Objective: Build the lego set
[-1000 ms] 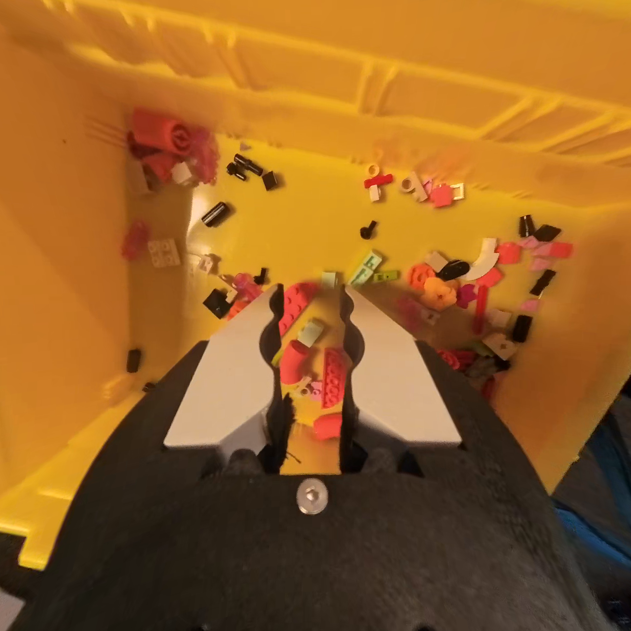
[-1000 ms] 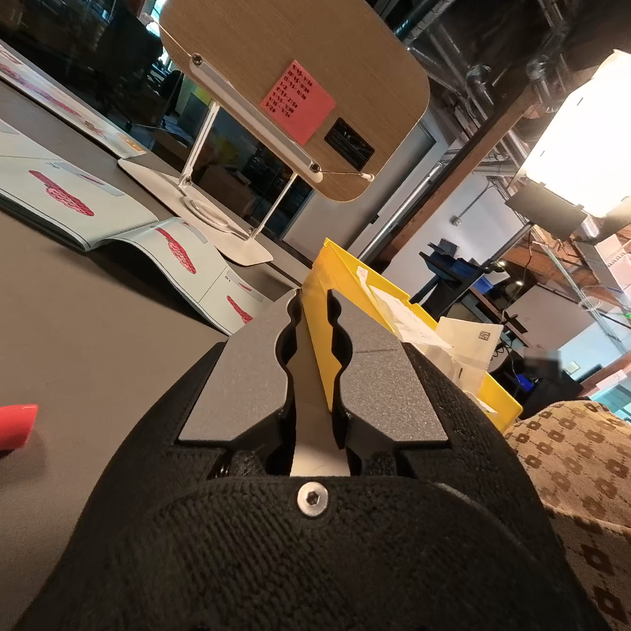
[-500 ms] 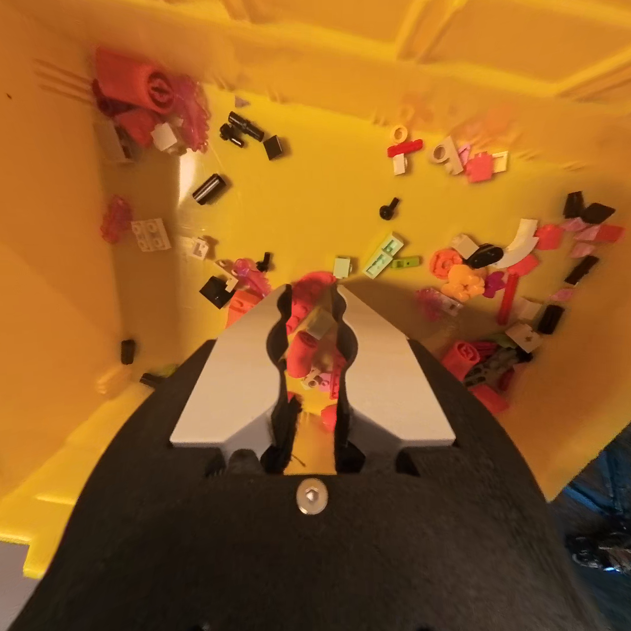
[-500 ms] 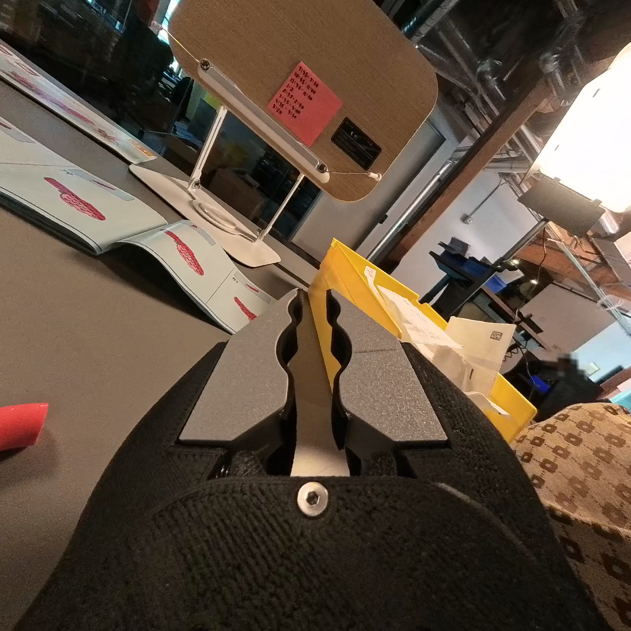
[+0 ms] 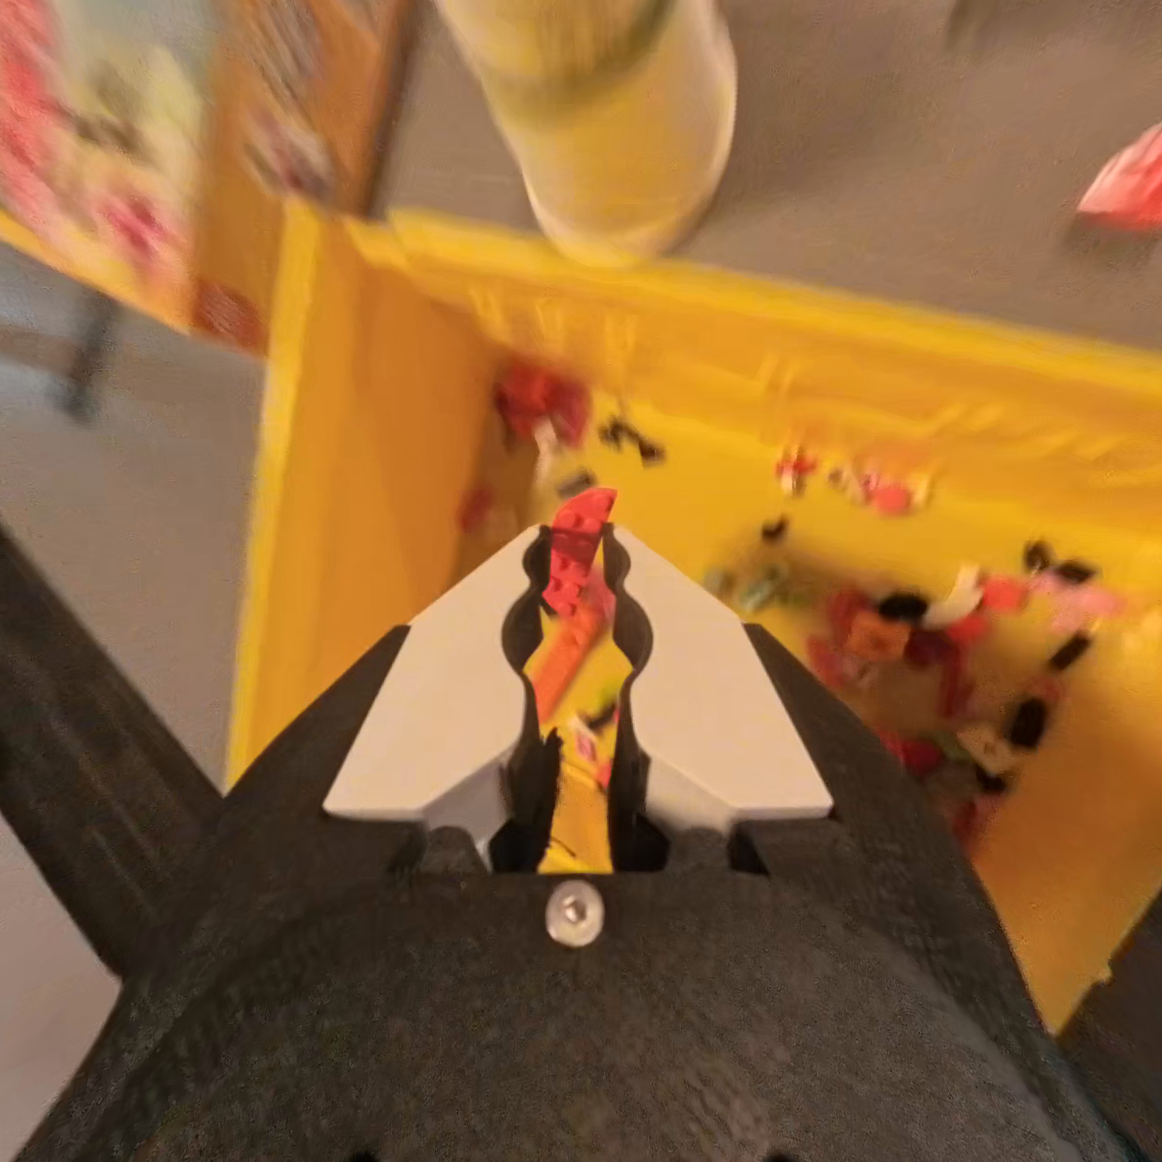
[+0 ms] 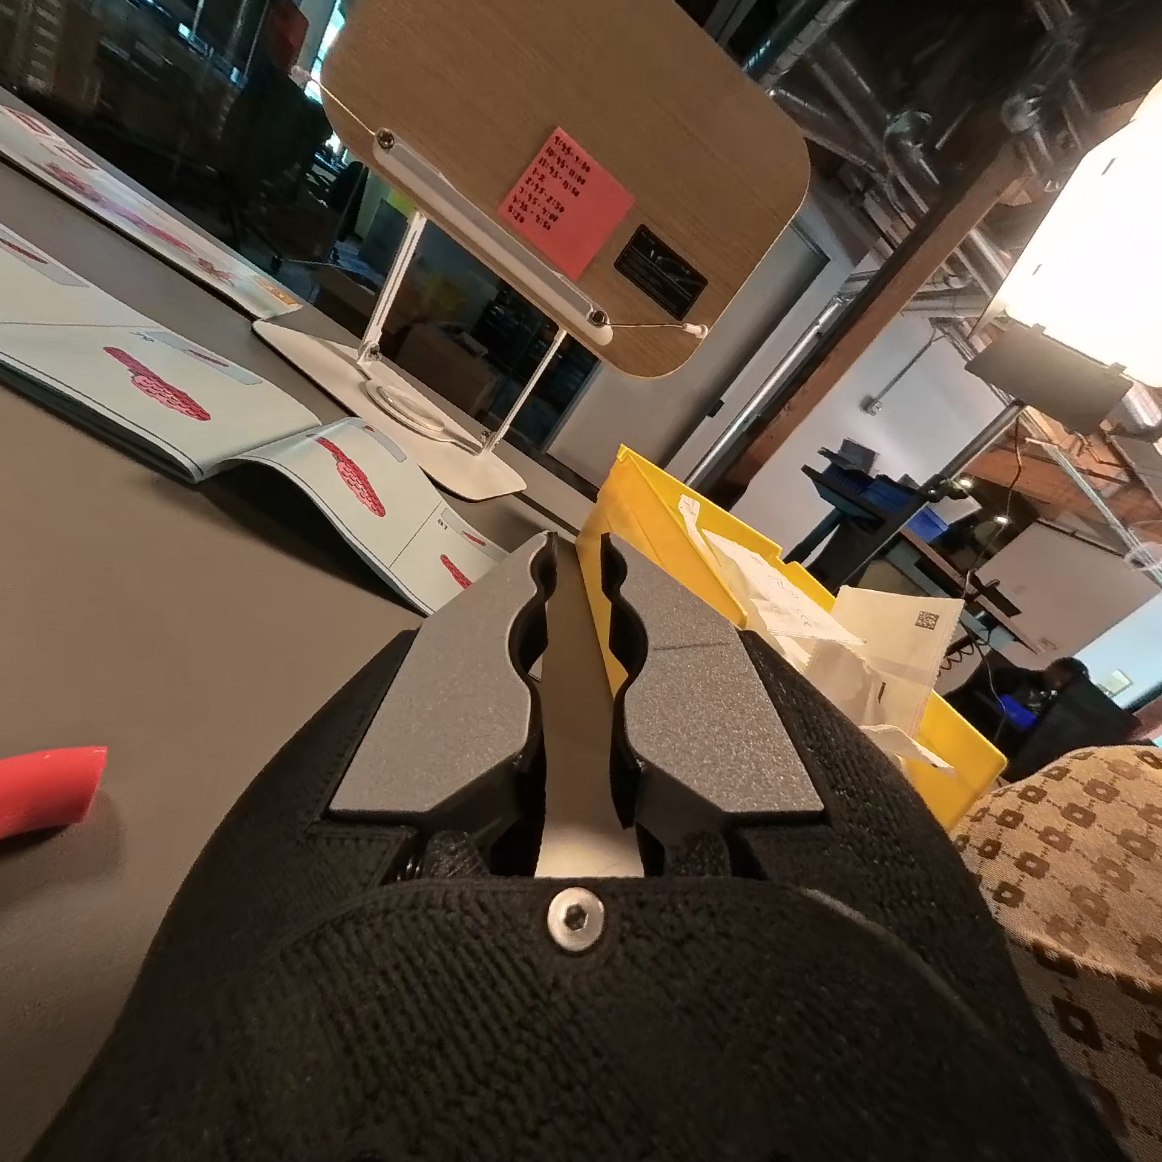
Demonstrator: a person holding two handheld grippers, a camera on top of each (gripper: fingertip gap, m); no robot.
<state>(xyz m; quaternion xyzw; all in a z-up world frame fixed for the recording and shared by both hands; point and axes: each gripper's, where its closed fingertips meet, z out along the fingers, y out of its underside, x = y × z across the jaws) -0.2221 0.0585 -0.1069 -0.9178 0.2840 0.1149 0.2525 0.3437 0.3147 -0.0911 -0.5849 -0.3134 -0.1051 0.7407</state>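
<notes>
Left tongs raised over bin, pinching red plate.

Handwriting on pink note; print on booklet, paper

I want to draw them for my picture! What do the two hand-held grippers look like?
The left hand-held gripper has two pale grey wedge-shaped fingers with wavy black inner edges. The right hand-held gripper has the same shape in dark speckled grey. Both sit on rough black bodies with one silver screw in the middle.
</notes>
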